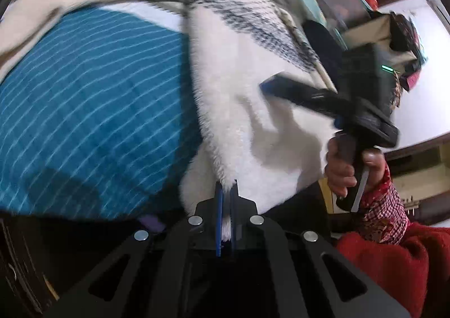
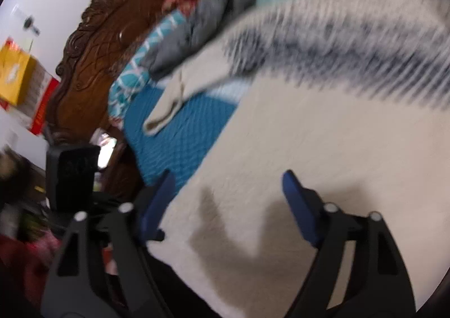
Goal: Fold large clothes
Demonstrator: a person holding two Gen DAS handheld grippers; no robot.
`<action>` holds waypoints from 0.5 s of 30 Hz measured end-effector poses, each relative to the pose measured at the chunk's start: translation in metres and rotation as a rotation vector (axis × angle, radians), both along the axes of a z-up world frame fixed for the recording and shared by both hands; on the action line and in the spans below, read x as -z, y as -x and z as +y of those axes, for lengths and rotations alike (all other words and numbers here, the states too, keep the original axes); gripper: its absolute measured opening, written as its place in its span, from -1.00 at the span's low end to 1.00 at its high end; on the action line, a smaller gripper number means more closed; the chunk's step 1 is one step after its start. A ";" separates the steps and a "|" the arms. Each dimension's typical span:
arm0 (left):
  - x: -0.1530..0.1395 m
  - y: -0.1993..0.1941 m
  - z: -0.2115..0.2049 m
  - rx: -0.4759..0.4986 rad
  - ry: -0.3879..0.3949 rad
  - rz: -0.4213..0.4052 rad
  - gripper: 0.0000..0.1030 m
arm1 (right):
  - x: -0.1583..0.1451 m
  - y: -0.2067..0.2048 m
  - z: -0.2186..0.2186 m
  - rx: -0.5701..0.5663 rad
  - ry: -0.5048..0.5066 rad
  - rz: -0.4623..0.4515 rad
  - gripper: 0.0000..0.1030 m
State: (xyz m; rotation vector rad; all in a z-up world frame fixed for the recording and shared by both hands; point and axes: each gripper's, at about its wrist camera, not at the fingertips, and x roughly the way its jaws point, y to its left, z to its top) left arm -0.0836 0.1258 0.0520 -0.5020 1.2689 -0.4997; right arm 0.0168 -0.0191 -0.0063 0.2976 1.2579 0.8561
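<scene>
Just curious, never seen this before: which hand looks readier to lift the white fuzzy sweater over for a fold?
Probably the left: the left gripper is shut on the white fuzzy sweater, while the right gripper hangs open above it.

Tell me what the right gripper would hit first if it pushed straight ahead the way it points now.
Most likely the white fuzzy garment: the open right gripper has it spread directly ahead between its fingers. Motion blur leaves depth uncertain.

We see a teal striped bedsheet (image 1: 84, 110) at left, a carved wooden headboard (image 2: 112, 45) far left, and a yellow bag (image 2: 15, 79) beyond.
</scene>
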 end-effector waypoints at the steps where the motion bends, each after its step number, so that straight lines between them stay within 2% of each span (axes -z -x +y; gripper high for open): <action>1: 0.003 0.004 0.002 -0.005 -0.005 0.010 -0.17 | 0.020 0.003 0.018 -0.039 0.027 0.059 0.41; 3: 0.008 0.010 0.003 -0.017 -0.043 0.028 -0.17 | 0.015 0.014 0.038 -0.094 0.135 -0.073 0.41; 4: 0.008 0.014 0.004 -0.019 -0.062 0.041 -0.17 | 0.006 0.015 0.039 -0.103 0.136 -0.109 0.41; 7: -0.002 0.027 0.016 -0.029 -0.076 0.026 -0.17 | -0.019 0.010 0.016 -0.059 0.023 -0.117 0.40; 11: -0.027 0.029 0.046 -0.096 -0.097 -0.038 -0.17 | -0.056 0.008 -0.045 0.083 -0.030 -0.209 0.40; 13: -0.044 0.018 0.051 -0.122 -0.107 -0.086 -0.17 | -0.067 0.007 -0.075 0.165 -0.027 -0.236 0.40; 15: -0.056 0.002 0.047 -0.108 -0.105 -0.131 -0.17 | -0.079 0.012 -0.118 0.282 0.003 -0.280 0.40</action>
